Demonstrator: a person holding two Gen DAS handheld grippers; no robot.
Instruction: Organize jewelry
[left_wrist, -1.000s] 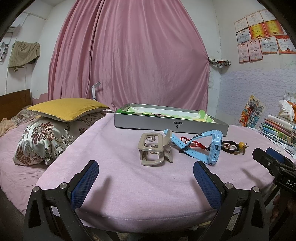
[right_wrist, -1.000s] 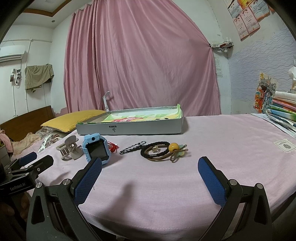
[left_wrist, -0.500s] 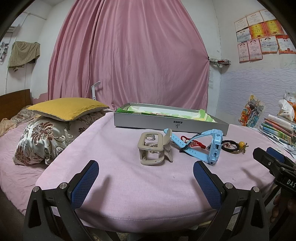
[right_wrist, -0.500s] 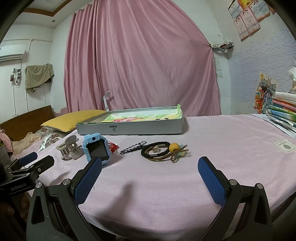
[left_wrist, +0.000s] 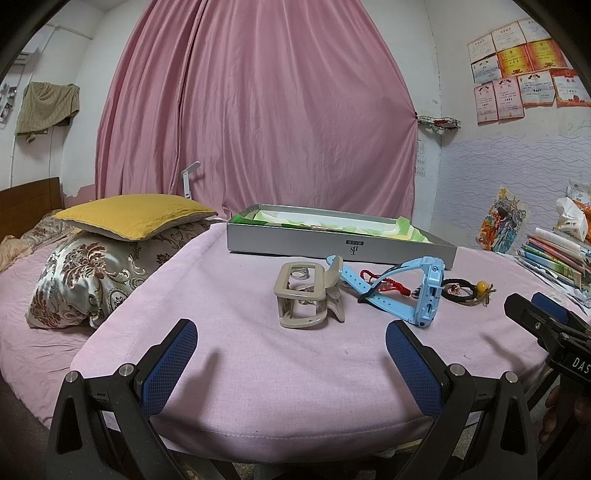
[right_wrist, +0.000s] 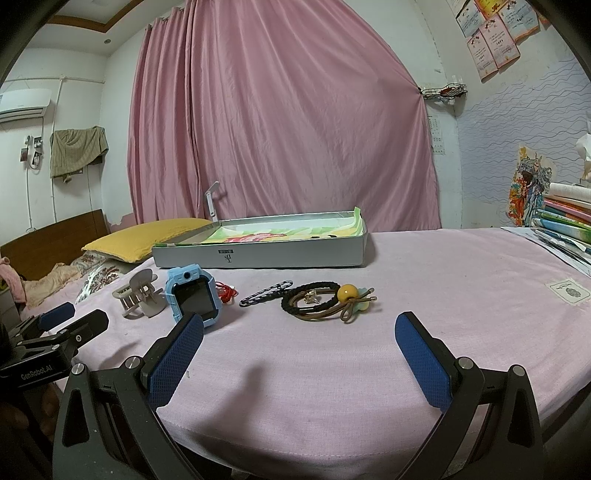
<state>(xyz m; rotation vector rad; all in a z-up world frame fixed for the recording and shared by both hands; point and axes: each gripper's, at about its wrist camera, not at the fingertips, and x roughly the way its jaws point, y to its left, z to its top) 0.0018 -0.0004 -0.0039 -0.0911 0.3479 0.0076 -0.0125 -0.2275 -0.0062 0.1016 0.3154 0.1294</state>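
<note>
On the pink tablecloth lie a beige claw hair clip (left_wrist: 308, 297) (right_wrist: 138, 297), a light blue smartwatch (left_wrist: 413, 290) (right_wrist: 192, 293), a red cord (right_wrist: 226, 291), a dark braided clip (right_wrist: 266, 292) and black and brown hair ties with a yellow bead (right_wrist: 327, 300) (left_wrist: 467, 290). Behind them stands an open grey box (left_wrist: 340, 236) (right_wrist: 258, 247) with green paper lining. My left gripper (left_wrist: 291, 347) is open and empty in front of the hair clip. My right gripper (right_wrist: 299, 339) is open and empty in front of the hair ties.
A yellow pillow (left_wrist: 135, 216) on a floral pillow (left_wrist: 92, 273) lies on the bed to the left. Stacked books (left_wrist: 554, 258) (right_wrist: 565, 225) sit at the table's right side. A pink curtain (left_wrist: 258, 110) hangs behind. A small card (right_wrist: 569, 291) lies on the cloth at right.
</note>
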